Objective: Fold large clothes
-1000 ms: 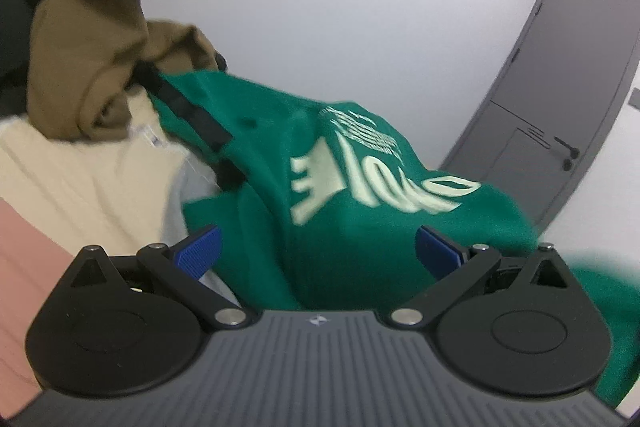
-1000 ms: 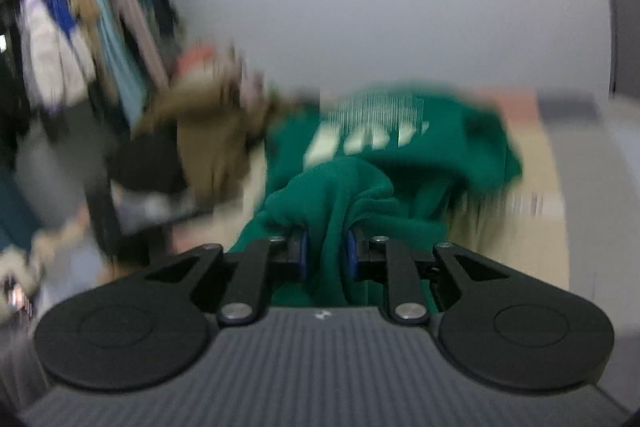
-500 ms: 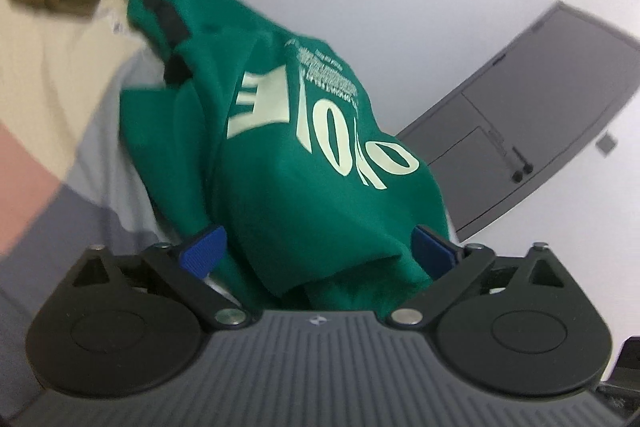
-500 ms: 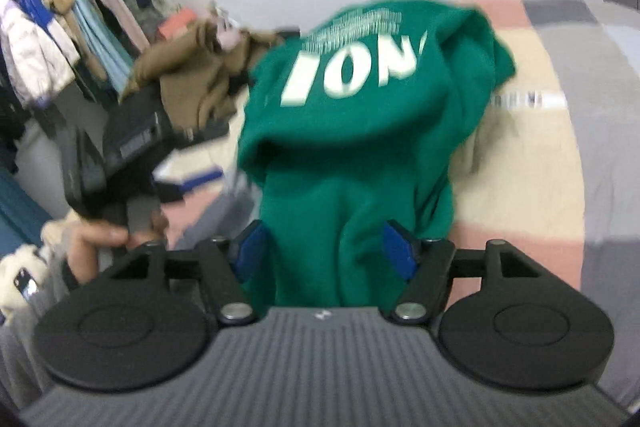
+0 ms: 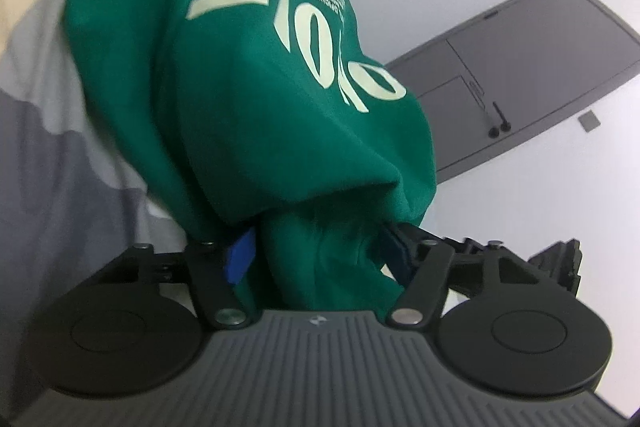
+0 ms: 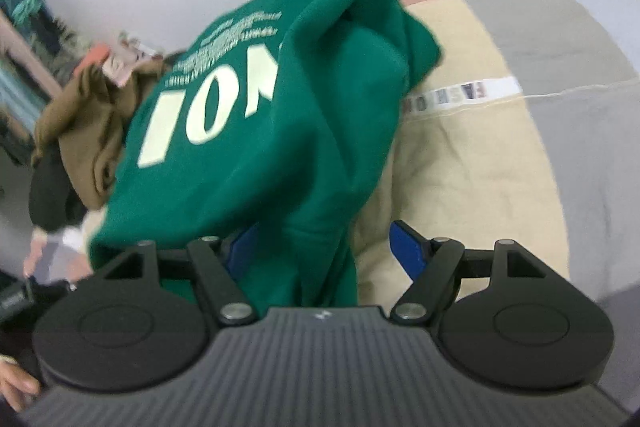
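Now green sweatshirt (image 5: 256, 99) bunched between closing left jaws, right jaws apart

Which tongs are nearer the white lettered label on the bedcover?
Right. The right tongs, just opened around the green sweatshirt, sit short of the label; the left tongs, just closing on its cloth, are beyond the sweatshirt.

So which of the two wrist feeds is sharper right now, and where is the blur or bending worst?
Left wrist view: fairly sharp; the green sweatshirt and its print read well, though the fisheye bows the grey door. Right wrist view: softer, with the sweatshirt's upper edge and the brown garment smeared; the left border is worst. Lighting is even in both, no glare.
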The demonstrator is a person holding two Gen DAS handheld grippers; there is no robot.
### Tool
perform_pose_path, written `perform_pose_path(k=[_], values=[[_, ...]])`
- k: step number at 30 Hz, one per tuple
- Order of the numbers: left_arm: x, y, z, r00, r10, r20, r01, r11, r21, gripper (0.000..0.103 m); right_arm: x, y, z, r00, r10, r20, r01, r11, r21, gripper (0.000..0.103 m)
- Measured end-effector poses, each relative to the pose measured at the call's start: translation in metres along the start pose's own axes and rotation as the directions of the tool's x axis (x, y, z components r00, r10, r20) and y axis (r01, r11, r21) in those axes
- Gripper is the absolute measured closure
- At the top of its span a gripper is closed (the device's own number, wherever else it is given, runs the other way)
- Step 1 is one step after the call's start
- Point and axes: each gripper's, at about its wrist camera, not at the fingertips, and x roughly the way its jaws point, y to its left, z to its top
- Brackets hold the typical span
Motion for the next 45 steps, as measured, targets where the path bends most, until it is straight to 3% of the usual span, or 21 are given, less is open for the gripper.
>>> perform_pose_path(k=[5, 7, 9, 10, 12, 15, 23, 28, 30, 33, 37, 39, 41, 43, 44, 45], values=[[0.024, -0.002, 0.005, 1.000, 0.021, 0.011, -0.022, 0.998, 0.060, 0.075, 0.017, -0.010, 0.009, 0.996, 0.071, 0.057, -0.069, 0.997, -0.040, 0.031], [0.030, -0.003, 0.006, 1.000, 0.022, 0.020, -0.023, 0.997, 0.079, 0.084, 0.023, -0.018, 0.013, 0.993, 0.098, 0.073, -0.097, 0.995, -0.020, 0.034], [0.032, -0.005, 0.006, 0.999, -0.016, 0.032, 0.013, 0.995, 0.094, 0.093, 0.029, -0.025, 0.015, 0.987, 0.144, 0.071, -0.146, 0.989, 0.022, 0.044], [0.032, -0.007, 0.007, 0.998, -0.041, 0.041, 0.037, 0.995, 0.097, 0.094, 0.031, -0.027, 0.015, 0.984, 0.164, 0.077, -0.166, 0.986, 0.031, 0.048], [0.028, -0.013, 0.006, 0.995, -0.089, 0.052, 0.082, 0.989, 0.120, 0.096, 0.030, -0.026, 0.016, 0.977, 0.193, 0.093, -0.195, 0.981, 0.010, 0.067], [0.021, -0.025, 0.003, 0.987, -0.150, 0.051, 0.139, 0.977, 0.163, 0.096, 0.019, -0.021, 0.019, 0.960, 0.251, 0.127, -0.249, 0.968, -0.036, 0.083], [-0.011, -0.044, -0.010, 0.967, -0.253, 0.042, 0.240, 0.951, 0.197, 0.097, -0.041, -0.021, 0.026, 0.879, 0.404, 0.255, -0.404, 0.913, -0.055, 0.089], [-0.046, -0.064, -0.026, 0.939, -0.342, 0.026, 0.329, 0.921, 0.207, 0.097, -0.090, -0.012, 0.011, 0.830, 0.469, 0.302, -0.454, 0.882, -0.125, 0.089], [-0.056, -0.069, -0.038, 0.930, -0.367, -0.017, 0.364, 0.911, 0.193, 0.097, -0.109, -0.011, 0.001, 0.817, 0.478, 0.323, -0.460, 0.878, -0.135, 0.089], [-0.062, -0.072, -0.059, 0.932, -0.351, -0.093, 0.362, 0.915, 0.179, 0.097, -0.127, -0.010, -0.014, 0.830, 0.459, 0.318, -0.445, 0.888, -0.120, 0.089], [-0.056, -0.059, -0.078, 0.949, -0.290, -0.126, 0.304, 0.946, 0.112, 0.096, -0.119, -0.018, -0.033, 0.891, 0.378, 0.251, -0.392, 0.920, 0.008, 0.089], [-0.049, -0.054, -0.080, 0.957, -0.259, -0.131, 0.269, 0.961, 0.061, 0.096, -0.115, -0.022, -0.040, 0.907, 0.351, 0.232, -0.373, 0.926, 0.055, 0.088], [-0.046, -0.050, -0.079, 0.958, -0.255, -0.132, 0.260, 0.965, 0.025, 0.090, -0.114, -0.025, -0.042, 0.909, 0.349, 0.227, -0.375, 0.924, 0.081, 0.087], [-0.046, -0.044, -0.074, 0.955, -0.266, -0.128, 0.266, 0.964, -0.019, 0.065, -0.111, -0.027, -0.041, 0.910, 0.346, 0.227, -0.378, 0.919, 0.115, 0.084], [-0.044, -0.038, -0.073, 0.955, -0.274, -0.117, 0.270, 0.962, -0.047, 0.039, -0.109, -0.029, -0.042, 0.912, 0.343, 0.225, -0.378, 0.916, 0.136, 0.077], [-0.046, -0.035, -0.073, 0.954, -0.284, -0.098, 0.278, 0.958, -0.073, 0.026, -0.107, -0.031, -0.044, 0.913, 0.341, 0.223, -0.378, 0.913, 0.152, 0.064]])
